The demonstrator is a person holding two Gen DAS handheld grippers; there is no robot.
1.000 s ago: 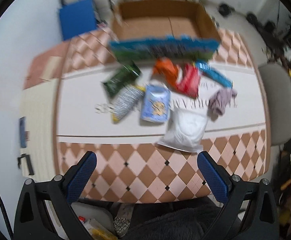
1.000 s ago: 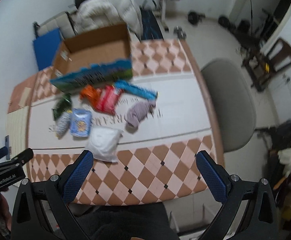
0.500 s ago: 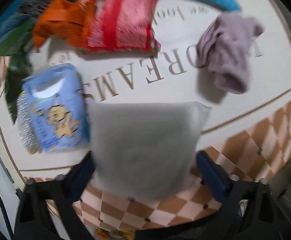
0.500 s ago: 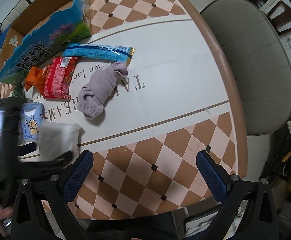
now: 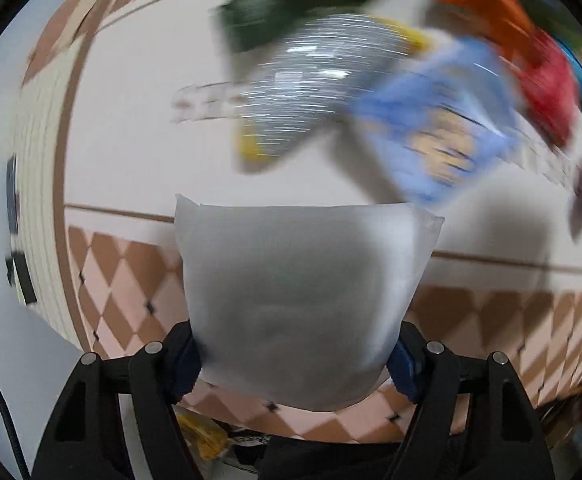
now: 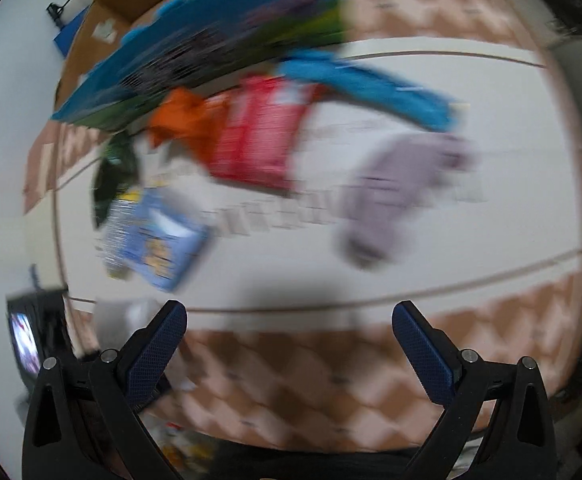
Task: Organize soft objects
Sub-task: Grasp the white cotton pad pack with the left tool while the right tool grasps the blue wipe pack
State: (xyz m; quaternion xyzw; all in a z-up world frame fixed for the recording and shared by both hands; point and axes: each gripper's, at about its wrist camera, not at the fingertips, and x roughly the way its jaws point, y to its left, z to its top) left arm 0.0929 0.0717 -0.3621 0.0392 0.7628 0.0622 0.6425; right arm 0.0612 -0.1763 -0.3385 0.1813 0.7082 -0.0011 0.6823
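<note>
Both tools look alike: the left gripper (image 5: 296, 356) and the right gripper (image 6: 291, 354) have matte black triangular frames with cut-out windows, silver round screws at the joints, and fingers (image 6: 425, 356) padded in dimpled dark-blue rubber.

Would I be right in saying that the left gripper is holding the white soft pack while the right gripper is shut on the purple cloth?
Not quite: the right gripper is open and empty, as the right wrist view shows, with the purple cloth lying on the table ahead of it. The rest stands: the left gripper is holding the white soft pack.
</note>
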